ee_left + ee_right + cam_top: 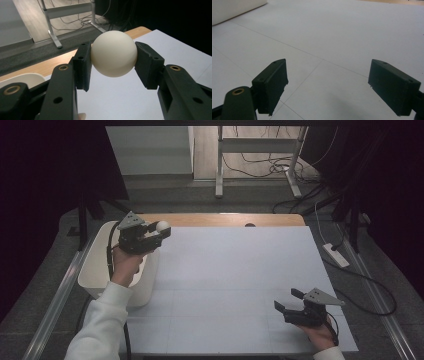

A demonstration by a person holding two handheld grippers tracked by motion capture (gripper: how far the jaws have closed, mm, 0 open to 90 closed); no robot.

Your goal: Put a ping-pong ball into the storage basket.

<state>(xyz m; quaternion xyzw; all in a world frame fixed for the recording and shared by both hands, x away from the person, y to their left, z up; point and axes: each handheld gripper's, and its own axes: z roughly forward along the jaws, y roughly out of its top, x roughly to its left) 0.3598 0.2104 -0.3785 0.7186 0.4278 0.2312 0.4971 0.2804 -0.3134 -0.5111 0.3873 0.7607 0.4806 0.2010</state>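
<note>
- The white ball is sitting between the two pads of the left hand-held gripper, clamped at its widest part; in the high view the ball is hanging in the air just past the inner rim of the white bin, above the left edge of the counter.
- The pads are touching the ball only on two small patches of a smooth round surface. Judgement: any tilt or jolt of the hand could be squeezing it out forwards or downwards, since nothing is supporting it from below.
- If it is dropping here, it could be landing on the white sheet and rolling freely; the sheet looks flat with no lip, so the ball could be running off the counter edge to the floor.
- The bin wall is standing close beside the gripper; a low sweep could be knocking the jaws against the rim and loosening the grip.
- The left gripper's cable is trailing down by the bin; a snag there could be tugging the hand mid-carry.
- The right hand-held gripper is resting low at the near right corner of the counter, jaws standing apart with nothing between them, well apart from the ball; it is too far off to be catching a slip.
</note>
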